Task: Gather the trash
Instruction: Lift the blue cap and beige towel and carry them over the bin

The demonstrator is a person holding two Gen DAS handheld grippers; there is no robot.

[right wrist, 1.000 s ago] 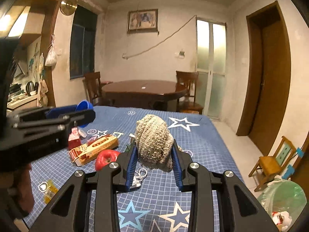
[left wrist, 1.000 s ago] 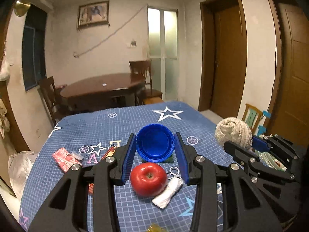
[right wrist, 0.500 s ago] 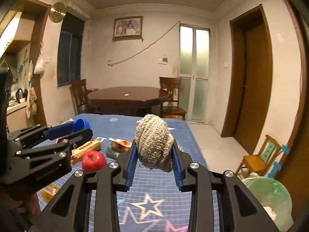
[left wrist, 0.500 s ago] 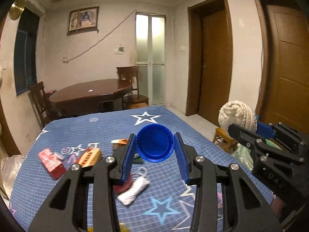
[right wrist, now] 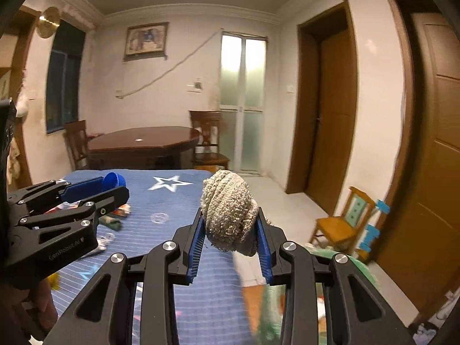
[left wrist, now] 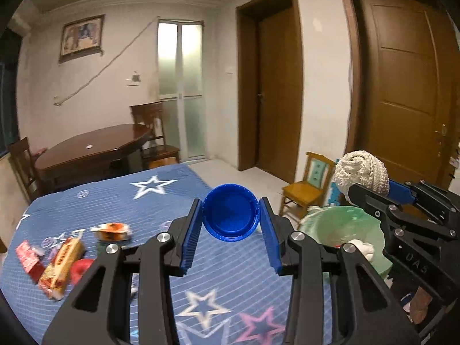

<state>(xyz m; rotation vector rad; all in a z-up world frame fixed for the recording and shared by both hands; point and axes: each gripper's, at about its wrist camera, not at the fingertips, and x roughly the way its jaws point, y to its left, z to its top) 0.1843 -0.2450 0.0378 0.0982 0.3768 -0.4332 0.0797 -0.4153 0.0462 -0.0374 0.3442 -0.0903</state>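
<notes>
While bagged, green bin (left wrist: 342, 224) (white scraps (left wrist: 363, 248) inside)

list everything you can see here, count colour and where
blue lid: 1, blue, held between the left gripper's fingers
knitted cloth ball: 1, beige, held between the right gripper's fingers
trash bin: 1, green liner, on the floor beside the bed, right of it
bed cover: 1, blue with stars
snack box: 1, orange and yellow, left on the cover
red packet: 1, red, far left on the cover
apple: 1, red, partly hidden beside the snack box
small chair: 1, yellow wood, by the doors
dining table: 1, dark brown, at the back
left gripper: 1, black with blue pads
right gripper: 1, black with blue pads
</notes>
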